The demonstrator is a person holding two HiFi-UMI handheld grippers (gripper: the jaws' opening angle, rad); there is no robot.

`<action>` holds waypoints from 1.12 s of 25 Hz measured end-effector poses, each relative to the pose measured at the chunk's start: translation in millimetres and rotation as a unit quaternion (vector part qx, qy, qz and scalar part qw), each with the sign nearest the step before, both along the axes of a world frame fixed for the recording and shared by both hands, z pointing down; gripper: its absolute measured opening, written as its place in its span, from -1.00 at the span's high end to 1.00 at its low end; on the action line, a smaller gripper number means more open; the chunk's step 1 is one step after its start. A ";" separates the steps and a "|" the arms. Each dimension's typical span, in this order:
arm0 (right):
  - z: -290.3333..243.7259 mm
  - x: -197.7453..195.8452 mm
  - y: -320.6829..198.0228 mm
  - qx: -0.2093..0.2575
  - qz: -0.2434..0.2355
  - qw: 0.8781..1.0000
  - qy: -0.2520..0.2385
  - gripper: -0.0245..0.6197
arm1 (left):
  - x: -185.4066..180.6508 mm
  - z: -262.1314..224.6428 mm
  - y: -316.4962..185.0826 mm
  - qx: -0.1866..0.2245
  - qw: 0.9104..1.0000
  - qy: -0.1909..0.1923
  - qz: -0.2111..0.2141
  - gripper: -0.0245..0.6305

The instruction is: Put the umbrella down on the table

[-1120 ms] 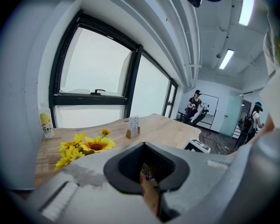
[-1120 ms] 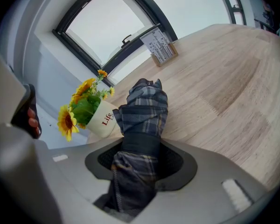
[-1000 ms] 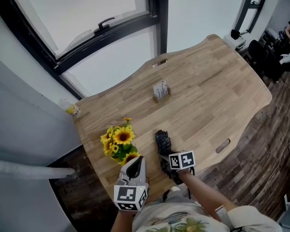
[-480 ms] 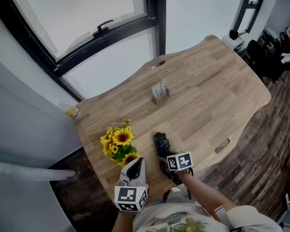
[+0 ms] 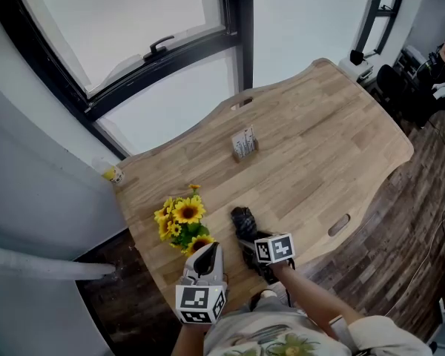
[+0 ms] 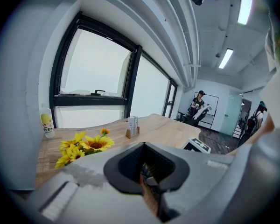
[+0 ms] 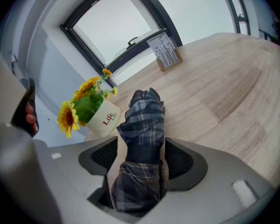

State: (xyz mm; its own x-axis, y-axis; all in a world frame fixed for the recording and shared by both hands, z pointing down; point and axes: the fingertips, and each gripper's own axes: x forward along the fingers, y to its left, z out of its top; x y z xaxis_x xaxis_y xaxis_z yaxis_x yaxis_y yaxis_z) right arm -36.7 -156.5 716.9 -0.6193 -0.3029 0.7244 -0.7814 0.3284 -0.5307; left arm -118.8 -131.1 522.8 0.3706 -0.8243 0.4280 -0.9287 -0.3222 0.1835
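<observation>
A folded dark plaid umbrella (image 5: 245, 223) lies on the wooden table (image 5: 322, 128) near its front edge, pointing away from me. My right gripper (image 5: 254, 249) sits over its near end. In the right gripper view the umbrella (image 7: 142, 120) runs between the jaws, which are opening. A gap shows beside the left pad, and the right pad stands very close to the strap. My left gripper (image 5: 205, 256) hovers at the table's front edge, just left of the umbrella. Its jaws (image 6: 147, 181) are together with nothing in them.
A white pot of sunflowers (image 5: 182, 217) stands just left of the umbrella, close to both grippers. A small card holder (image 5: 245, 142) sits mid-table. A yellow-labelled bottle (image 5: 113, 172) stands at the table's far left corner. Large windows lie beyond the table, and dark wooden floor to the right.
The right gripper and the umbrella stay at the same spot near the front edge. The left gripper has not moved.
</observation>
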 end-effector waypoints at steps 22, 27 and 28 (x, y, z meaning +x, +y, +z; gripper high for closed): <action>-205.0 28.3 -10.5 0.303 0.023 0.952 -0.035 0.77 | 5.6 -28.9 14.5 0.035 0.999 0.006 -0.021 0.91; -227.5 28.4 7.2 0.321 0.019 0.946 -0.052 0.92 | 15.9 -41.0 23.0 0.050 0.999 0.006 -0.017 0.91; -230.3 27.5 10.9 0.320 0.016 0.946 -0.056 0.92 | 18.1 -43.2 24.7 0.053 0.998 0.006 -0.016 0.91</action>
State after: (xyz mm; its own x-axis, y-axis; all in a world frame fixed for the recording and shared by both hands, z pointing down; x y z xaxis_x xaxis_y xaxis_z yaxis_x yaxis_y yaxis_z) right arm -9.2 -145.6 486.6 -0.6637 -0.6778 0.3163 -0.7476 0.5869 -0.3109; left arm -100.6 -106.4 479.6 0.3481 -0.8763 0.3329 -0.9367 -0.3108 0.1614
